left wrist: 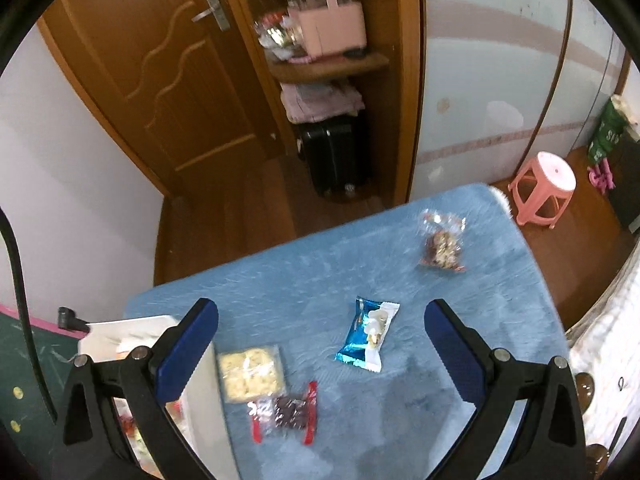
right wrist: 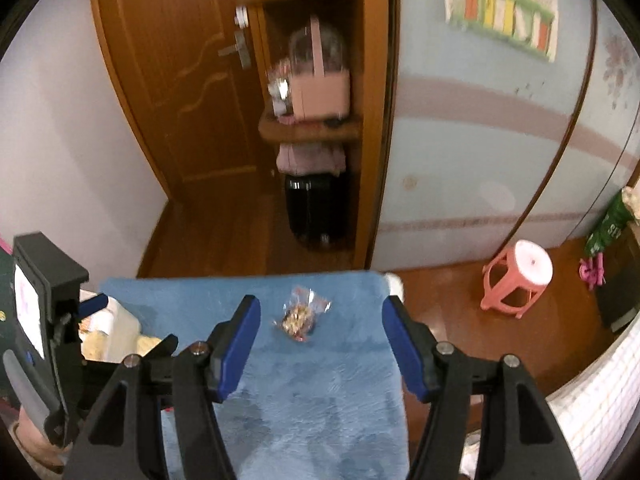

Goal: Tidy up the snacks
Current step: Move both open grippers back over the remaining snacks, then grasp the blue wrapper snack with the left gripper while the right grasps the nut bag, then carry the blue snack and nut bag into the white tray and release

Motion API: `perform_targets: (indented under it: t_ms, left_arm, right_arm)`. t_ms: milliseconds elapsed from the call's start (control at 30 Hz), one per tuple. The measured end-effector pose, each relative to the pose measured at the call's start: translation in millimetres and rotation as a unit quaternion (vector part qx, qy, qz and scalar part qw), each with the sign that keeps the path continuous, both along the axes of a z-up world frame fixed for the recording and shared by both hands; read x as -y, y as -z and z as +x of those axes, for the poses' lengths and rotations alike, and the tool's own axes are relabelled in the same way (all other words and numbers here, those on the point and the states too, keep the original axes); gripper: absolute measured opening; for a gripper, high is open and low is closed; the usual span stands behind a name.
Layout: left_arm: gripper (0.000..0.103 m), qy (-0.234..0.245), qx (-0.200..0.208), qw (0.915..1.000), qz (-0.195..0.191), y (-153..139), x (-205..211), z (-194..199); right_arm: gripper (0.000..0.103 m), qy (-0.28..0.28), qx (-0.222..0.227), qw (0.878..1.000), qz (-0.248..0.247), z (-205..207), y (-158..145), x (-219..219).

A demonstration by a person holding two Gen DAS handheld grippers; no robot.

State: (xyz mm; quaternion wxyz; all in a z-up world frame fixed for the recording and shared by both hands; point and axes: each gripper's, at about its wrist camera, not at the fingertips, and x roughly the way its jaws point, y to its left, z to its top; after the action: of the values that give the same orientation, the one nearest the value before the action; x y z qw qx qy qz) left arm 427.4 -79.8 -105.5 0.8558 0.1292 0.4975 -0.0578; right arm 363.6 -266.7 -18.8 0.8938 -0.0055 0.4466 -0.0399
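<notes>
Left wrist view shows the empty left claw (left wrist: 320, 344) spread wide above four snack packets (left wrist: 367, 335) lying loose on the blue bench (left wrist: 400, 420), the white bin (left wrist: 120, 332) at left part-filled, while the right claw (right wrist: 320, 340) gapes empty too.

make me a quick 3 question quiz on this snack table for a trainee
1. True or false: the left gripper is shut on a snack.
2. How many snack packets lie loose on the blue cloth in the left wrist view?
3. Which packet lies between the right gripper fingers in its own view? A) blue foil packet B) clear nut packet C) cracker packet

Key
1. False; both grippers are open and hold nothing.
2. Four: cracker packet, red-edged packet, blue foil packet, clear nut packet.
3. B
</notes>
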Motion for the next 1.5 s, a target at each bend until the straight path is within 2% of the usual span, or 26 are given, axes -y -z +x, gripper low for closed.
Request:
perform_targets:
  t_ms: [267, 333, 467, 567, 700, 767, 833, 967, 1000, 1067, 1100, 1133, 1200, 1233, 1333, 1500]
  left_arm:
    - [0.103, -0.017, -0.061, 0.9978, -0.022, 91.9, -1.0, 25.7]
    - [0.102, -0.013, -0.072, 0.997, -0.025, 109.7, -0.3, 27.7]
    - [0.102, -0.003, -0.078, 0.9966, -0.027, 128.4, 3.0, 28.8]
    - [0.097, 0.003, -0.089, 0.9955, -0.033, 142.4, 4.4, 31.5]
    - [0.097, 0.012, -0.093, 0.9947, -0.041, 148.8, 4.2, 29.5]
    - [0.096, 0.016, -0.095, 0.9944, -0.043, 151.7, 4.5, 27.8]
    - [0.088, 0.02, -0.102, 0.9935, -0.046, 156.1, 5.1, 26.1]
    - [0.086, 0.026, -0.105, 0.993, -0.047, 157.9, 6.7, 26.0]
    - [0.085, 0.028, -0.104, 0.9931, -0.047, 157.7, 7.1, 25.6]
    - [0.078, 0.033, -0.105, 0.9926, -0.052, 157.9, 8.8, 23.5]
    - [0.07, 0.037, -0.104, 0.9923, -0.056, 156.1, 10.0, 21.6]
    - [0.054, 0.039, -0.102, 0.9925, -0.055, 153.6, 10.3, 18.0]
    - [0.037, 0.045, -0.101, 0.9926, -0.052, 148.6, 16.0, 12.7]
    - [0.032, 0.044, -0.101, 0.9928, -0.048, 147.7, 18.3, 12.0]
    - [0.031, 0.044, -0.101, 0.9934, -0.034, 144.0, 23.2, 2.3]
    - [0.031, 0.049, -0.104, 0.9925, -0.04, 127.1, 22.9, -18.6]
  right_arm:
    - [0.064, 0.015, -0.084, 0.996, 0.028, 51.6, 115.3, -3.6]
    - [0.064, 0.023, -0.094, 0.995, 0.031, 59.9, 132.9, -2.7]
    - [0.064, 0.045, -0.111, 0.991, 0.065, 80.6, 165.2, 5.5]
    - [0.064, 0.055, -0.118, 0.988, 0.077, 94.9, 182.1, 9.8]
    - [0.064, 0.062, -0.128, 0.986, 0.089, 105.2, 202.0, 8.8]
    - [0.064, 0.058, -0.131, 0.986, 0.09, 108.2, 208.5, 5.8]
    - [0.063, 0.053, -0.135, 0.986, 0.083, 110.4, 214.0, 1.4]
    - [0.05, 0.04, -0.139, 0.985, 0.091, 112.6, 222.5, -6.9]
    - [0.05, 0.04, -0.138, 0.985, 0.093, 112.9, 222.0, -7.9]
    - [0.049, 0.042, -0.135, 0.985, 0.095, 111.4, 221.8, -7.5]
    - [0.049, 0.041, -0.134, 0.985, 0.096, 110.0, 221.5, -6.9]
    - [0.049, 0.04, -0.133, 0.986, 0.095, 108.2, 220.6, -6.3]
    - [0.049, 0.038, -0.133, 0.986, 0.091, 103.8, 218.9, -5.7]
    - [0.049, 0.038, -0.132, 0.987, 0.089, 101.6, 217.6, -5.4]
    - [0.049, 0.041, -0.131, 0.987, 0.085, 90.8, 212.8, -5.7]
    - [0.049, 0.026, -0.125, 0.988, 0.085, 64.3, 194.6, -6.5]
